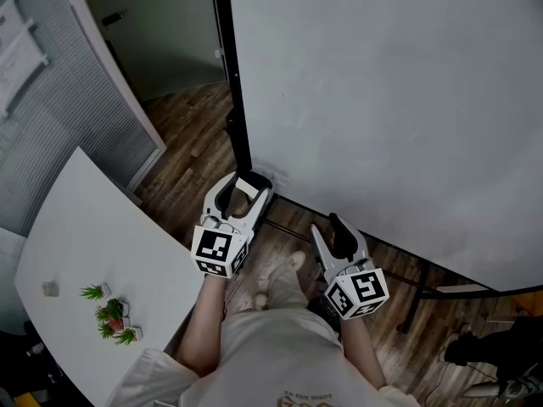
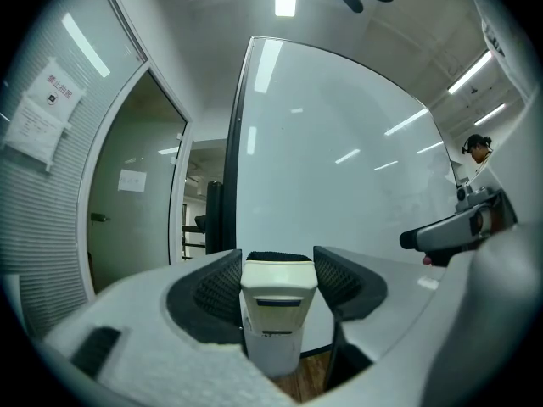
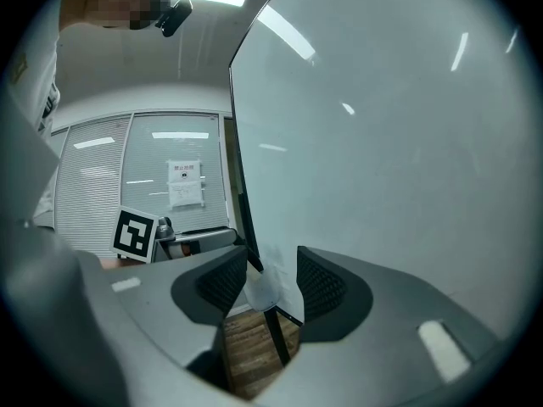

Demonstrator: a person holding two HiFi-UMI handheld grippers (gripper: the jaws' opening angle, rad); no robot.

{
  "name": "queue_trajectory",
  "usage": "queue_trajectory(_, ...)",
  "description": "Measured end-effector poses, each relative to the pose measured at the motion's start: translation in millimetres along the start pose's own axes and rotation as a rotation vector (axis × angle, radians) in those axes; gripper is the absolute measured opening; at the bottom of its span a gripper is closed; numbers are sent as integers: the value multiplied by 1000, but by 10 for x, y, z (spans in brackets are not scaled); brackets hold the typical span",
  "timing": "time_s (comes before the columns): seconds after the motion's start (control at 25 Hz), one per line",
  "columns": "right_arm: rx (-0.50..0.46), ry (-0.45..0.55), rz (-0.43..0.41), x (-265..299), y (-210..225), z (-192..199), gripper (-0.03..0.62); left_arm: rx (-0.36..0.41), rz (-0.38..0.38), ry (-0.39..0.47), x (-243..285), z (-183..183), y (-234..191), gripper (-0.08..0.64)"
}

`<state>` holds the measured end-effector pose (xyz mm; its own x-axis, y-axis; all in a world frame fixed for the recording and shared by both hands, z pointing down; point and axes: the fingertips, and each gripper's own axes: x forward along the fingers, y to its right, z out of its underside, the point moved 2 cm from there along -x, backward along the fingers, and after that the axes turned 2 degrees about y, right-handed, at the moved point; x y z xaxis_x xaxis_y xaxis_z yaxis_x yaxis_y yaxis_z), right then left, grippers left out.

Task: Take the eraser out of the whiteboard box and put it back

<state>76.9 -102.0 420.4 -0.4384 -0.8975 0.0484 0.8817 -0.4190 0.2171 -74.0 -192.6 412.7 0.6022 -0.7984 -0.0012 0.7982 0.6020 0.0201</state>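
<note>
Person standing before a large whiteboard, seen from above, with one tool in each hand. The left tool pinches the eraser: in the left gripper view its two ribbed pads bear on the eraser's pale sides, and the eraser's dark felt edge faces away toward the board. The eraser is thus clear of any holder, held in the air just in front of the whiteboard's lower left corner, close to the dark frame that runs down the board's left edge. The right tool is level beside the left one, a little nearer to the person and to the right; its jaws are spread and nothing lies between them. Through that gap the right gripper view shows only the board's corner, a small pale piece at that corner that is too small to identify, and the wooden floor. At near left stands a white table carrying a few small green plants and a small grey object. At far left are a wall with blinds and a doorway.
</note>
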Motion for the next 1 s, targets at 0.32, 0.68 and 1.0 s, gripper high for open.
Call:
queue_trajectory(0.32, -8, 11, -9, -9, -69, -50, 186, 3, -2, 17, -65, -102, 10, 262)
queue_trajectory(0.68, -9, 20, -24, 2, -136, -49, 186, 12, -9, 47, -125, -245, 31, 262)
queue_trajectory(1.0, -17, 33, -34, -38, -205, -86, 186, 24, -15, 71, -239, -385, 58, 262)
